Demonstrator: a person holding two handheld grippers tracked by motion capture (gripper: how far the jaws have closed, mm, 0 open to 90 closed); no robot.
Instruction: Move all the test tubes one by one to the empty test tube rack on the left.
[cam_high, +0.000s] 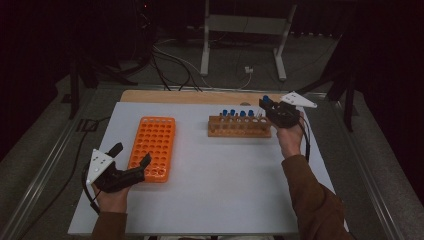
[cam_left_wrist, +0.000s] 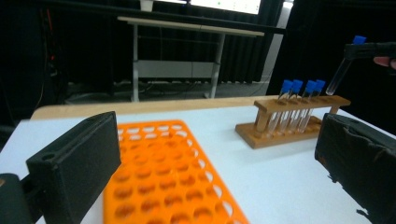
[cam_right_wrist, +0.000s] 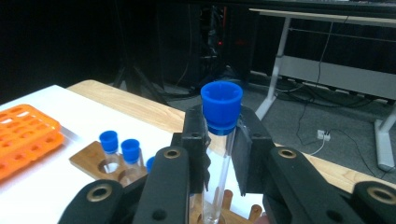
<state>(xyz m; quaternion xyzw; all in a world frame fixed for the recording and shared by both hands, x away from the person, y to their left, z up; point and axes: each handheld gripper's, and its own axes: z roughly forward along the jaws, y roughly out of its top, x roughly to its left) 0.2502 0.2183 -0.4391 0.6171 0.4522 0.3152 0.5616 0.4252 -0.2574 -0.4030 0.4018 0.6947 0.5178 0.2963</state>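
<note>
My right gripper (cam_right_wrist: 219, 140) is shut on a clear test tube with a blue cap (cam_right_wrist: 221, 108), held upright just above the wooden rack (cam_right_wrist: 91, 158). In the high view that gripper (cam_high: 266, 105) hovers over the rack's (cam_high: 239, 132) right end; several blue-capped tubes (cam_high: 237, 113) still stand in the rack. From the left gripper view the lifted tube (cam_left_wrist: 343, 70) hangs tilted above the rack (cam_left_wrist: 289, 133). My left gripper (cam_high: 131, 156) is open beside the orange tube rack (cam_high: 152, 147), near its front left corner, with nothing between the jaws.
The white tabletop (cam_high: 220, 185) has a wooden strip (cam_high: 190, 96) along its far edge. Beyond it stand a desk frame (cam_high: 245, 30) and cables on the dark floor. The orange rack's (cam_left_wrist: 163, 186) holes hold nothing.
</note>
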